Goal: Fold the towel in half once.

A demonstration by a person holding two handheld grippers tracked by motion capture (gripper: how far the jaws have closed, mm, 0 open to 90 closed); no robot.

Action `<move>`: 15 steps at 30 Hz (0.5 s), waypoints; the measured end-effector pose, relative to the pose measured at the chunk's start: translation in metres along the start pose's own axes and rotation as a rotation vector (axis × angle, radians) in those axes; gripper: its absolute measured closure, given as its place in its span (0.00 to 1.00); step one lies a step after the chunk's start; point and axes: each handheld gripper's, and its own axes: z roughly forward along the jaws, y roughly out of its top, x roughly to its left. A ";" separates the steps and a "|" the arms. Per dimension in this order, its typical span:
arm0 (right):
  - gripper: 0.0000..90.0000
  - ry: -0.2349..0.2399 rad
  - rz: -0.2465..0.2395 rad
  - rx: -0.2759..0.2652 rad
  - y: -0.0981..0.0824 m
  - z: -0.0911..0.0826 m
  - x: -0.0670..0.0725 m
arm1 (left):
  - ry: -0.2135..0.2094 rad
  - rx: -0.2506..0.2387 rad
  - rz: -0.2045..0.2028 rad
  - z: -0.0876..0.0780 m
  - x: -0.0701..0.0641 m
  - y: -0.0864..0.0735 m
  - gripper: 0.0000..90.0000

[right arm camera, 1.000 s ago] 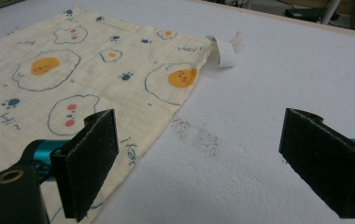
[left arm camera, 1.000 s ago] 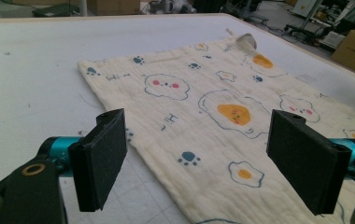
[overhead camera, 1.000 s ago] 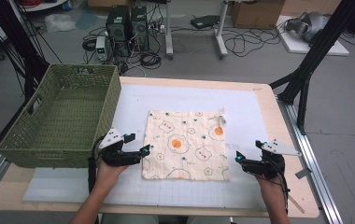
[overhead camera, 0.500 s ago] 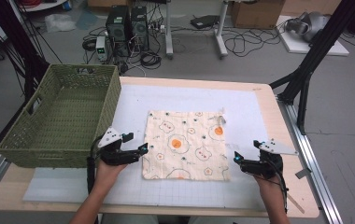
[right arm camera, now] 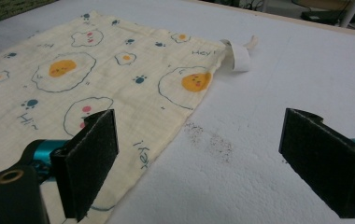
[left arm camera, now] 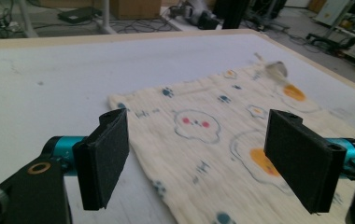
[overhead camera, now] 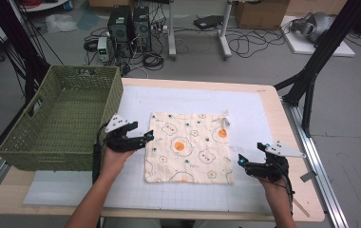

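At the near edge of the worktop (overhead camera: pixel 283 102) the person's two forearms come in, each hand holding a gripper low over the white mat (overhead camera: pixel 250 114). The right gripper (overhead camera: pixel 241 162) sits just beside the near right corner of the cloth (overhead camera: pixel 188 147), its jaws spread wide apart with nothing between them; in the right gripper view one jaw hangs over the cloth's right edge and the other over bare mat, where a faint dark smudge (right arm camera: pixel 210 140) marks the surface. The left gripper (overhead camera: pixel 147 137) is a little farther in, at the cloth's left edge, jaws likewise wide apart and empty (the left gripper view shows the edge of the cloth running between them).

The cloth lies spread flat in the middle of the mat, cream-coloured and printed with fried eggs, paw prints and small words. At its far right corner a small white tag (overhead camera: pixel 224 122) curls up off the fabric.

To the left, a green woven basket (overhead camera: pixel 36 137) stands on the worktop's left side, its near right corner close to the left hand (overhead camera: pixel 114 159). Beyond the far edge the floor holds computer towers (overhead camera: pixel 130 21), tangled cables (overhead camera: pixel 245 45) and black frame legs (overhead camera: pixel 311 76).
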 end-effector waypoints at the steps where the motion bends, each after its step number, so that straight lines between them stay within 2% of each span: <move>1: 0.12 0.002 -0.005 0.004 0.000 0.001 0.001 | 0.005 0.004 -0.003 0.005 0.003 0.005 0.25; 5: 0.12 0.012 -0.022 0.019 0.000 0.004 0.004 | 0.016 0.043 -0.020 0.024 0.012 0.020 0.25; 9: 0.12 0.017 -0.033 0.016 0.001 0.006 0.005 | 0.019 0.043 -0.057 0.034 0.022 0.029 0.25; 13: 0.12 0.019 -0.028 0.021 0.001 0.007 0.004 | 0.031 0.048 -0.053 0.041 0.027 0.033 0.26; 14: 0.12 0.019 -0.030 0.017 0.001 0.007 0.003 | 0.026 0.058 -0.064 0.044 0.029 0.033 0.26; 15: 0.12 0.017 -0.029 0.016 0.001 0.008 0.003 | 0.032 0.076 -0.054 0.046 0.030 0.034 0.26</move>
